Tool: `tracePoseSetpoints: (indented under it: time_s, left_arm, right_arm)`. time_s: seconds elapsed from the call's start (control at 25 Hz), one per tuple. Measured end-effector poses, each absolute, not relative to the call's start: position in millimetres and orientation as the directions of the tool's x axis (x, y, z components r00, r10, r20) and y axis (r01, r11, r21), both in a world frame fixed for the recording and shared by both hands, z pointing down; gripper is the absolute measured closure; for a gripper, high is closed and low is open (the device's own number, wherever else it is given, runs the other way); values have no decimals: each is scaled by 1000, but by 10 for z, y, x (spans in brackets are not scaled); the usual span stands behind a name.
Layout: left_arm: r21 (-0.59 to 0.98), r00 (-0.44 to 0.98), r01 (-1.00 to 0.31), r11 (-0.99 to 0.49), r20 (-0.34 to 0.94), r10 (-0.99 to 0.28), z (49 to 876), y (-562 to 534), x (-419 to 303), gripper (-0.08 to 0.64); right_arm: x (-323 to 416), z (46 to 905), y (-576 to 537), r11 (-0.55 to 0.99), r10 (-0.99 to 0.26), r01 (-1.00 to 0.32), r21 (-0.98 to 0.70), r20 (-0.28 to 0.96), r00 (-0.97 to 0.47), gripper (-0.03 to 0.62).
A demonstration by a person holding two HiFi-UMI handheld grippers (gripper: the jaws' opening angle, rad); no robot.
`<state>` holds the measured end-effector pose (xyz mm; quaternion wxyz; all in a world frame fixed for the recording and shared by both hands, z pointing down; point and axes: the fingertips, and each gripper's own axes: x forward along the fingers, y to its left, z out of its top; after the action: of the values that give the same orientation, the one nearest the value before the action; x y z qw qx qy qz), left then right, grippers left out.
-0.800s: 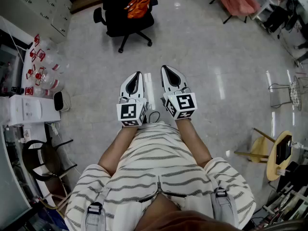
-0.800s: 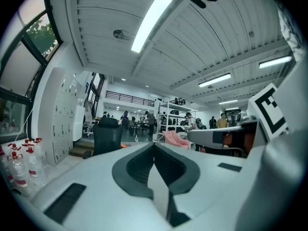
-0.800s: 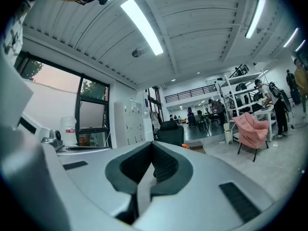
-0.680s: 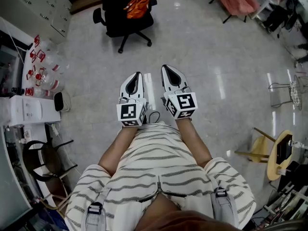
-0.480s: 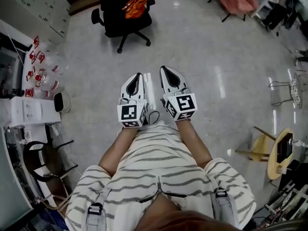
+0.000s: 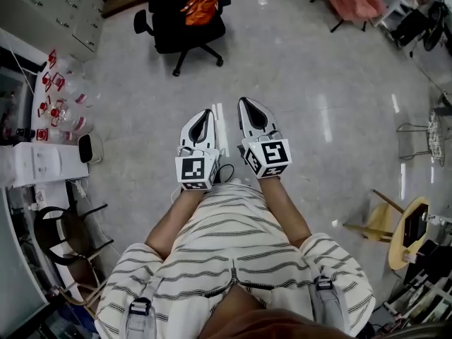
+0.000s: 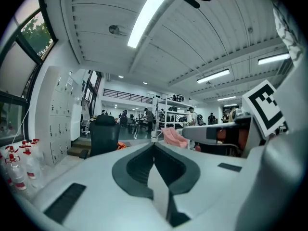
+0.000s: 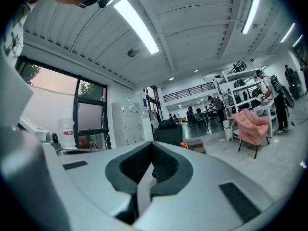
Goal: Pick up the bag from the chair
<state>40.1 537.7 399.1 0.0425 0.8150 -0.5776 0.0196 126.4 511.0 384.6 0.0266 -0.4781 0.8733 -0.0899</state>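
Orange bag [image 6: 203,2] lay on the seat of the black office chair [image 6: 185,30], across the floor and well apart from both grippers. Left gripper [image 6: 206,113] and right gripper [image 6: 244,103] were held side by side just in front of the person's body. Each had its jaws pressed together with nothing between them.

Bag looked like soft crumpled fabric. It was probably light and floppy, likely to sag and fold when lifted, and not fragile, though maybe a bit slick. No handle or strap could be made out from here.

Best hold was probably a bunched fold or raised top edge, pinched deep so the cloth wouldn't slip out. Jaws would need opening first.
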Motion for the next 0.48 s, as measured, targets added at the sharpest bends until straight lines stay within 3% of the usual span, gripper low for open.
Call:
tracePoseSetpoints:
  time_s: [0.48]
  left_arm:
    - [75,332,-942,-326,81,-940,3919,3949,-54,537]
  right_arm:
    - [883,3755,3796,512,-849,-843,-166,52,-526,574]
